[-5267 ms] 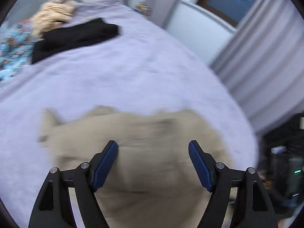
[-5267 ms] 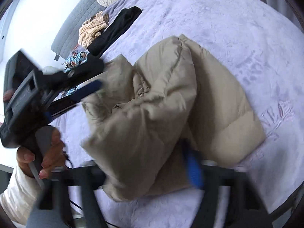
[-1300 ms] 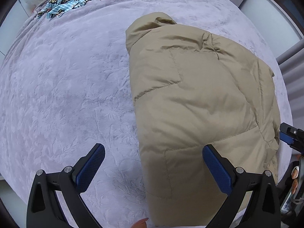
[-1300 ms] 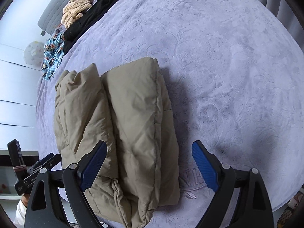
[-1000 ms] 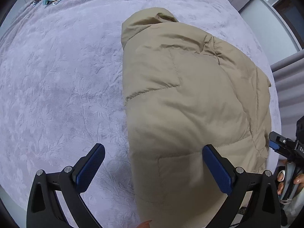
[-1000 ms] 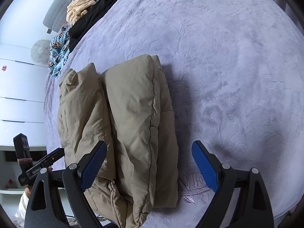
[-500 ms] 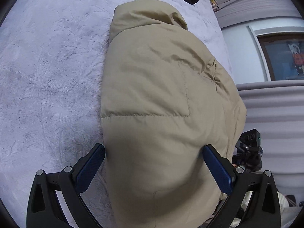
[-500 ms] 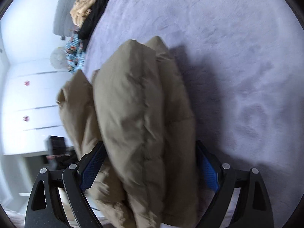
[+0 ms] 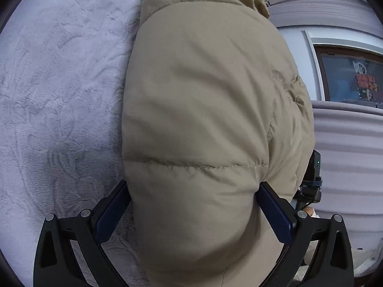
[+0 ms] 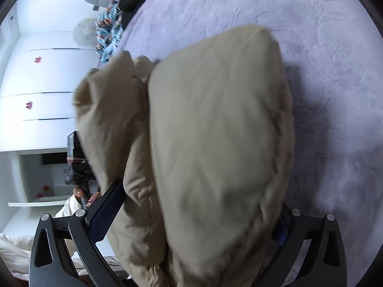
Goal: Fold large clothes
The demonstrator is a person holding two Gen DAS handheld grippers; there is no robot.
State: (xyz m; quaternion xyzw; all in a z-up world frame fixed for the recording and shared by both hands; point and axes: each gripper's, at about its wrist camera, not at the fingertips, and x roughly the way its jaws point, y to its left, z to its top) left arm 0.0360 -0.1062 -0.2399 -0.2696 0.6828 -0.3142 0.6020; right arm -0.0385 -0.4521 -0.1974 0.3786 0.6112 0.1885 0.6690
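Jacket point(image 9: 203, 124), puffy, soft and likely springy, lies folded on the purple bed point(image 9: 59, 83), both the left gripper point(image 9: 194, 212) and right gripper point(image 10: 191, 217) spread wide around its near end, best squeezed there across the thick bundle.

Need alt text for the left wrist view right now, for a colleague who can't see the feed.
A folded beige puffer jacket fills the middle of the view, its near end bulging between the wide-spread blue pads of the left gripper. It lies on a lavender plush bedspread; grey curtains and a dark window show at right.
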